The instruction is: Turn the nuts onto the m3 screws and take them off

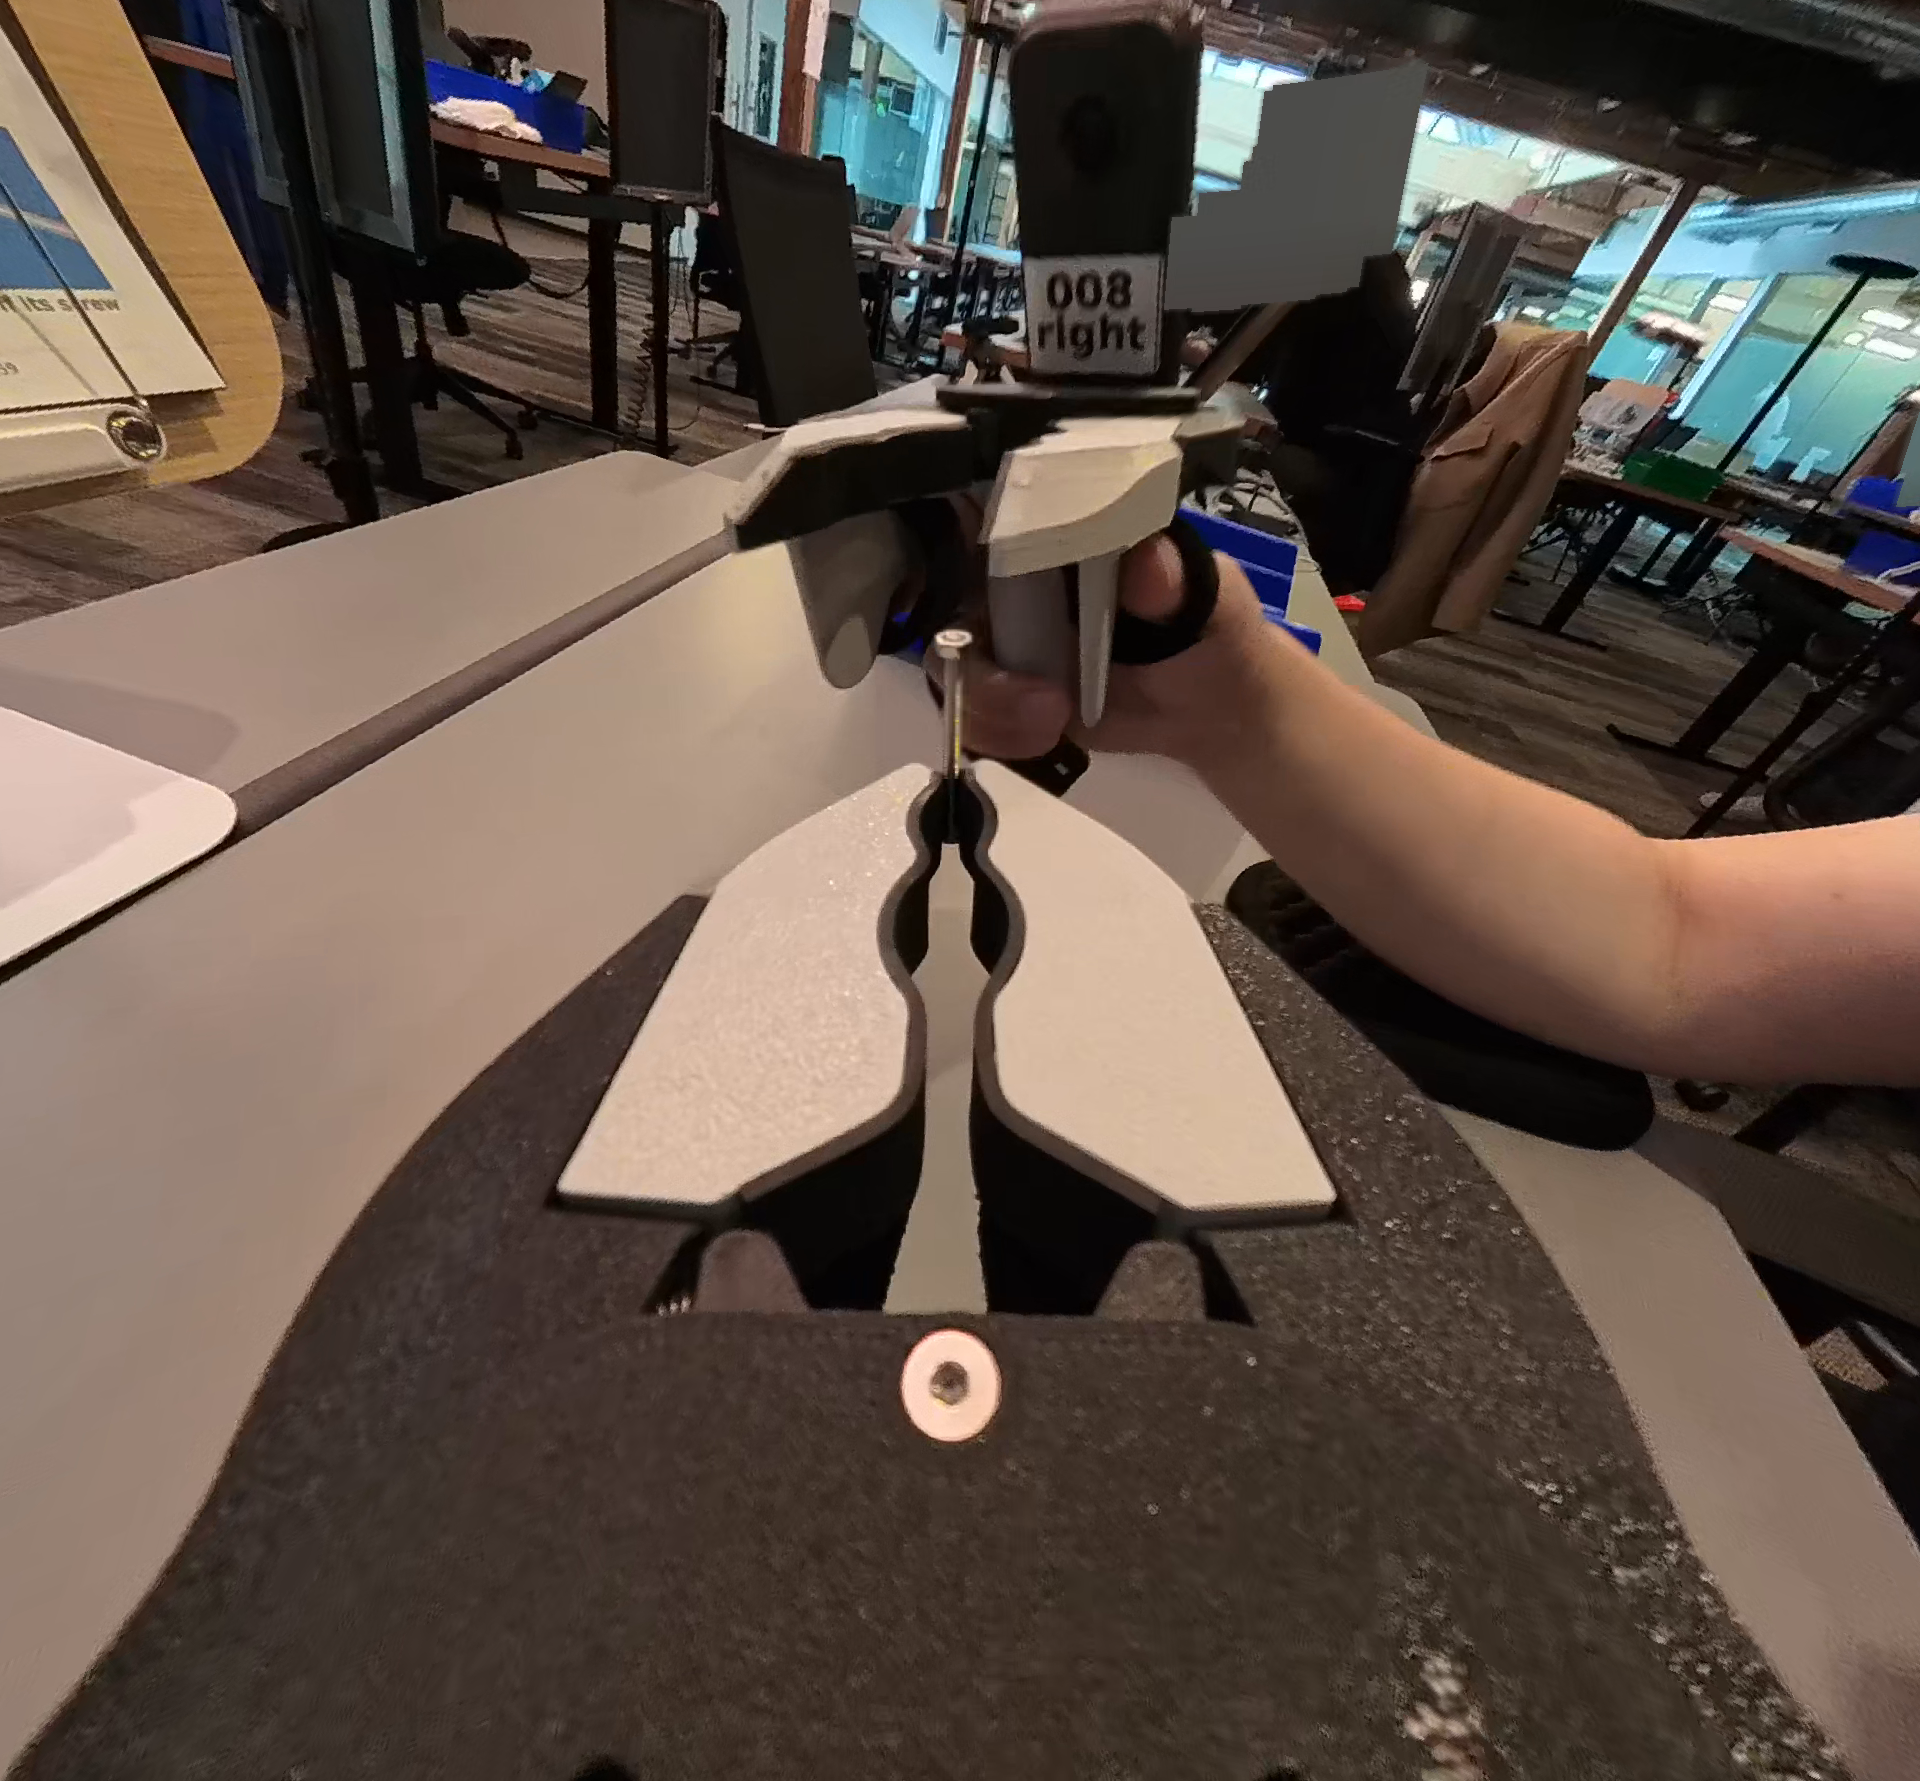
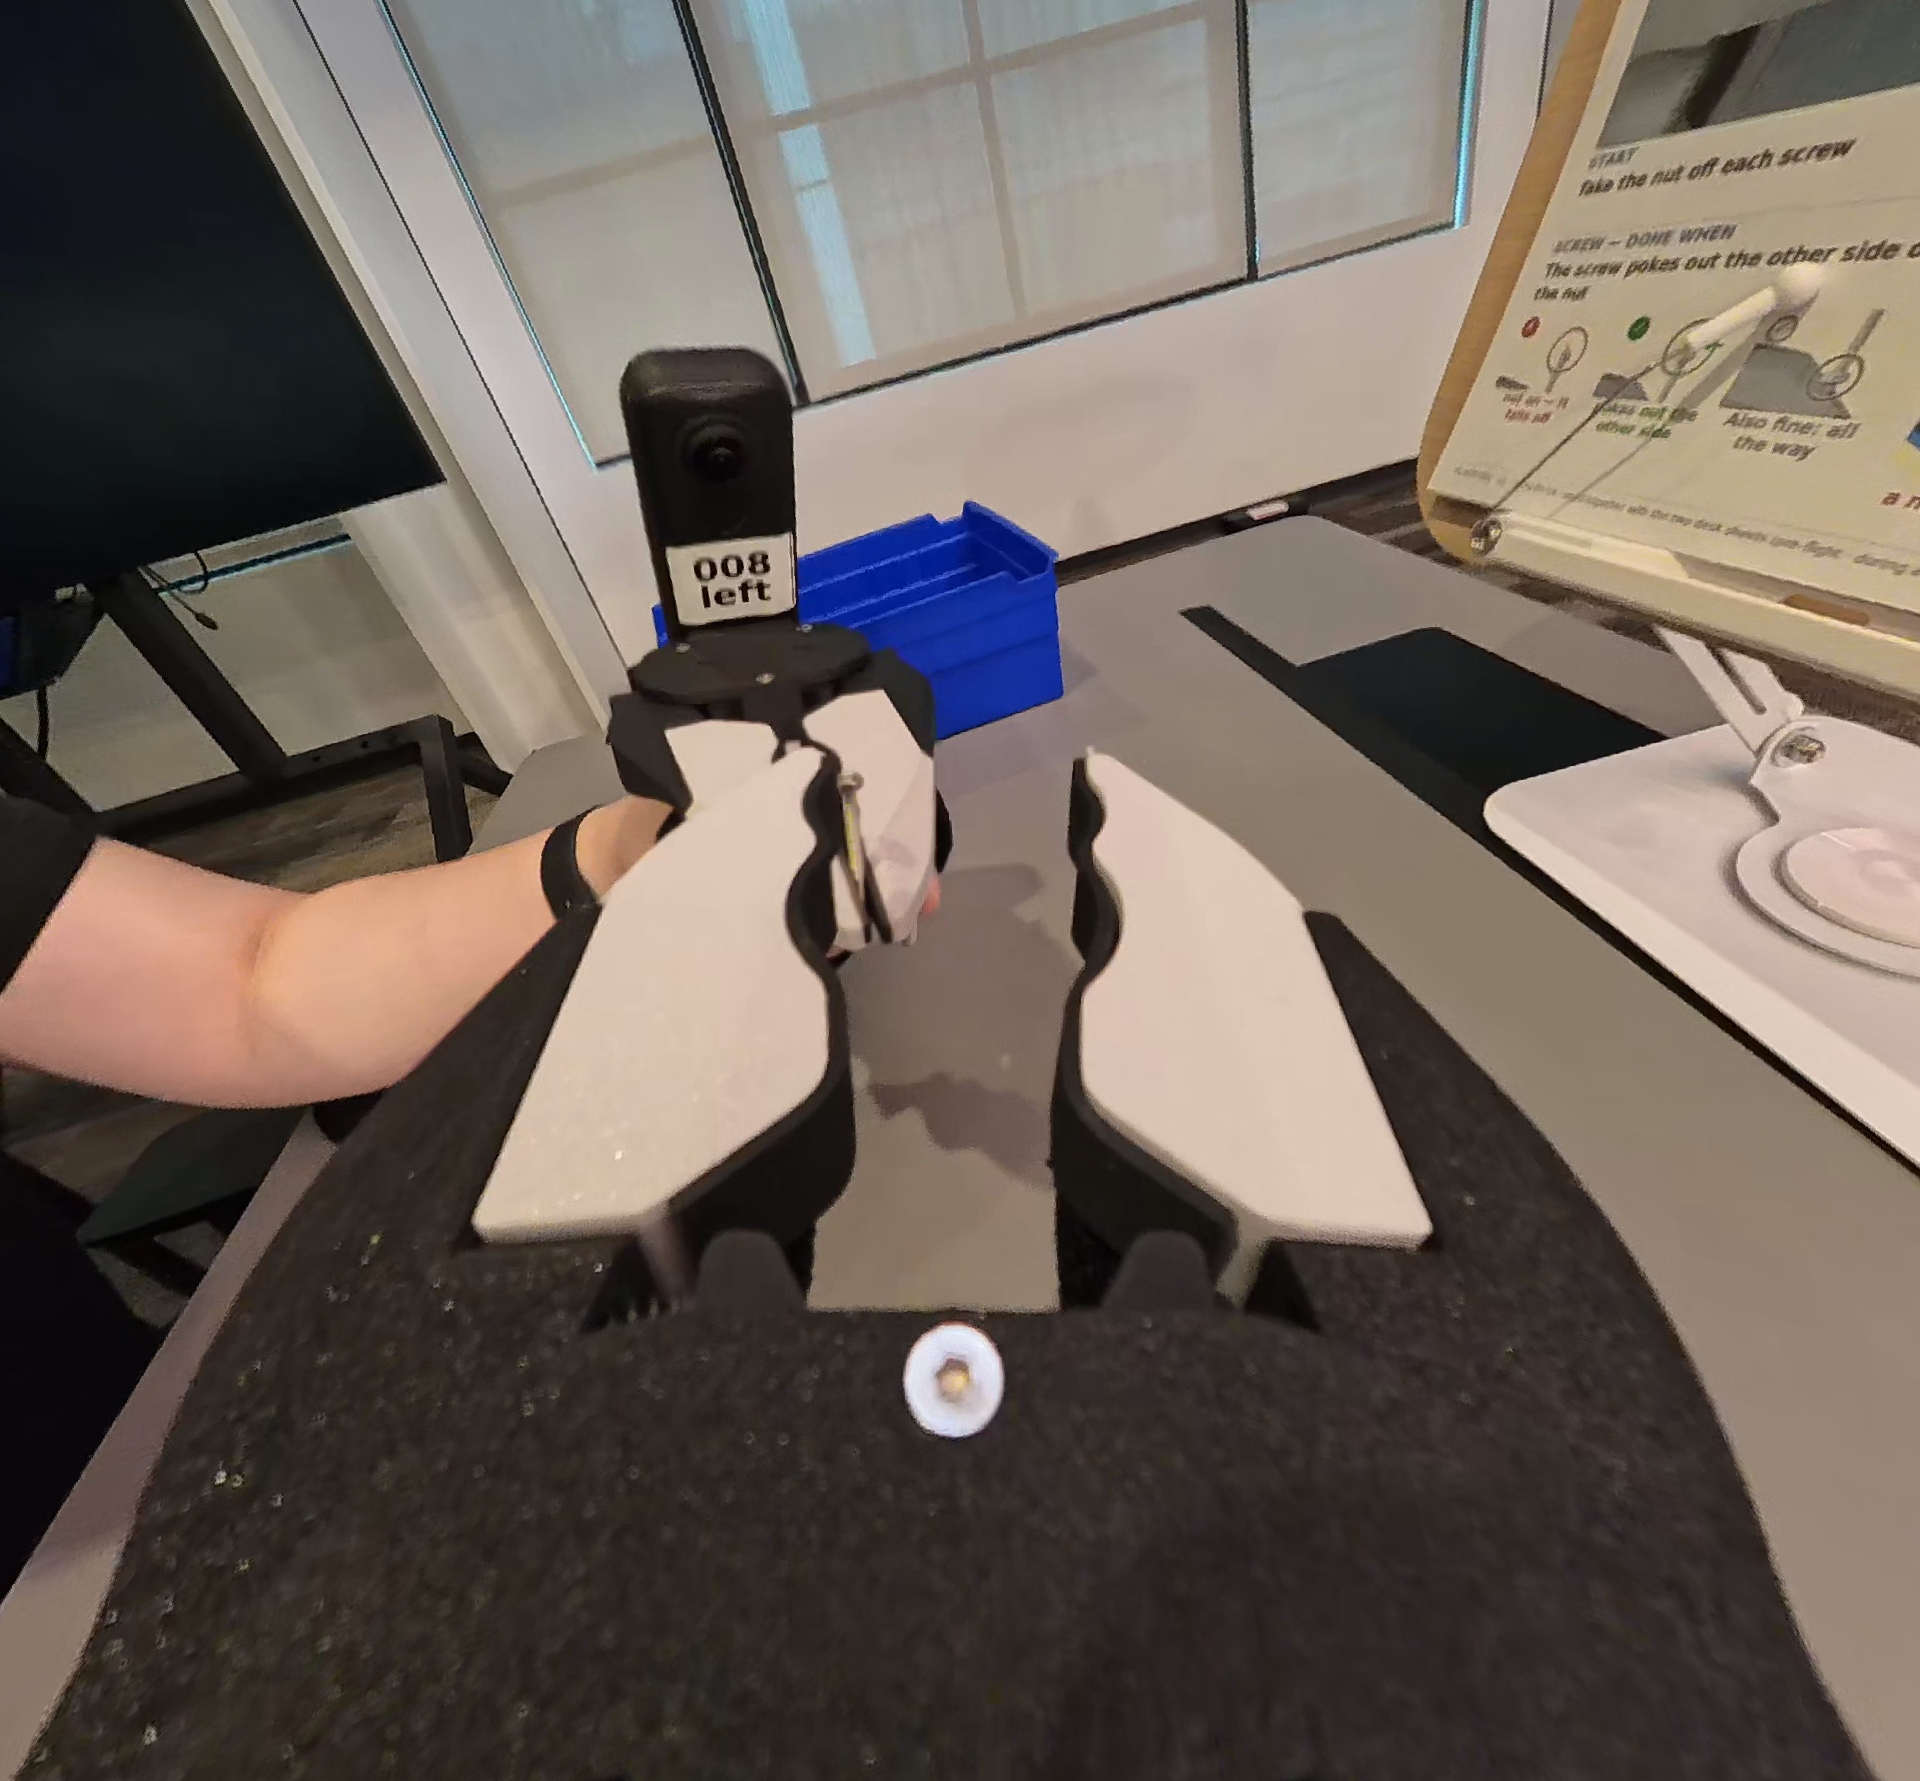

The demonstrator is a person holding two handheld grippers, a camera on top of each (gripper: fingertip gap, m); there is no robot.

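— What have my fingers got?
— My left gripper [image 1: 951,781] is pinched tight on a thin metal screw [image 1: 951,703], standing upright, head on top. My right gripper [image 2: 977,796] gapes wide, holding nothing.
— Beyond them?
— The grey table [image 2: 1195,671], then a blue bin [image 2: 935,609] at its far edge, and an instruction board [image 2: 1683,277] far right.
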